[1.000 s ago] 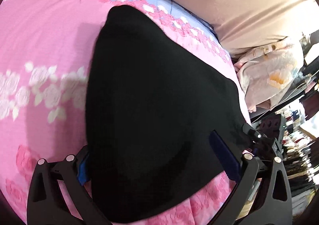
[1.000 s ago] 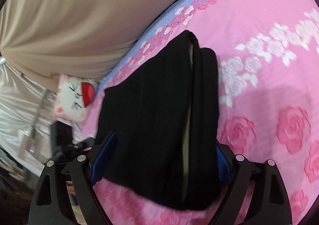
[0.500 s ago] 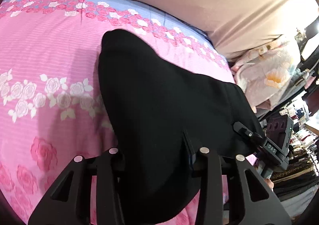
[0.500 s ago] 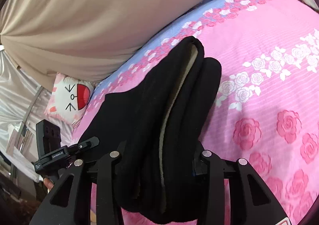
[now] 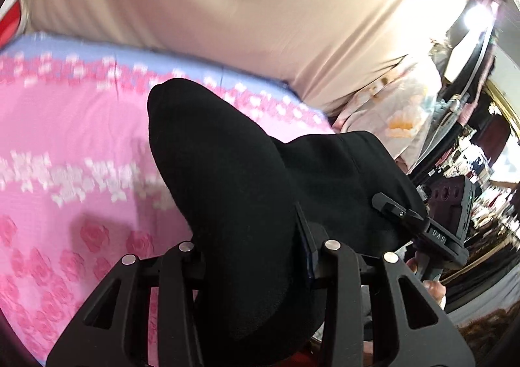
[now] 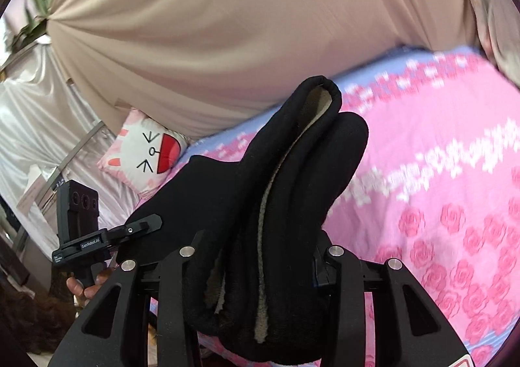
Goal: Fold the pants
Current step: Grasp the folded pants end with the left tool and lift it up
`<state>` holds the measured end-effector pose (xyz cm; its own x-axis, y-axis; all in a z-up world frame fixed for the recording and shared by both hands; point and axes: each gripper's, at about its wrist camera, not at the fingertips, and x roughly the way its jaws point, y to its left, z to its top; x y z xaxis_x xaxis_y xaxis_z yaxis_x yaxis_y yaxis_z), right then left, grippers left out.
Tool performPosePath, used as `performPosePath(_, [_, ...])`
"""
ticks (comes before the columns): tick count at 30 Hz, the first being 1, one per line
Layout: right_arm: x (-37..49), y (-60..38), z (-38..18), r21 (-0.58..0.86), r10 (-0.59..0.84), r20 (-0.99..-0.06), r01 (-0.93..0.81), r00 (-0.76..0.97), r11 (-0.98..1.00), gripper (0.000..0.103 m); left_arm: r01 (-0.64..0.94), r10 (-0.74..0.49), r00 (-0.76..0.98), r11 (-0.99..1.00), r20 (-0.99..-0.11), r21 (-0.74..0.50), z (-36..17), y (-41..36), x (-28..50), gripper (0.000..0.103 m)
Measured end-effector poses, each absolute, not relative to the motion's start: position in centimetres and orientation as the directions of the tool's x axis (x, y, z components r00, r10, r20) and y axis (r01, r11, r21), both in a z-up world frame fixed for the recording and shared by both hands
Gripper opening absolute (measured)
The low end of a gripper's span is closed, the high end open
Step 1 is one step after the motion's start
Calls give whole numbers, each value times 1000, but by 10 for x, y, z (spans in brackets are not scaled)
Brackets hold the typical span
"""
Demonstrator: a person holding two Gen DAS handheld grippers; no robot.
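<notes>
Here, a cat cushion (image 6: 146, 152) flanks the pants (image 6: 276, 204).

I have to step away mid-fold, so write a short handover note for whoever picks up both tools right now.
Left tool: shut on the black pants, near end bunched between its fingers.
Right tool: shut on the same pants, fleece lining showing.
Pants: near end held up, far end resting on the pink floral bedsheet.
Done: both grips made, the jaws having just closed.
Left: carry the near end over the far end, lay flat, release.
</notes>
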<state>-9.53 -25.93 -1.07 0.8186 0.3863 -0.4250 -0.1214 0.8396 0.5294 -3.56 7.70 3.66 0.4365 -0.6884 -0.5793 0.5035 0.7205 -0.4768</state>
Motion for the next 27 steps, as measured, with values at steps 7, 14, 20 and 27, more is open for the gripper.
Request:
performPosePath(7, [-93, -257, 25, 480, 378, -354, -181, 855, 858, 38, 572, -684, 543, 726, -487, -382, 83, 75, -43, 36])
performPosePath(14, [-78, -254, 68, 405, 356, -262, -233, 897, 884, 38, 609, -665, 634, 744, -394, -276, 119, 72, -38, 37])
performPosePath(20, [-56, -259, 100, 364, 351, -175, -271, 920, 891, 38, 602, -621, 728, 781, -291, -163, 146, 64, -27, 37])
performPosePath(27, [-27, -262, 123, 327, 337, -111, -285, 935, 901, 38, 580, -583, 785, 810, -210, -86, 165, 52, -2, 38])
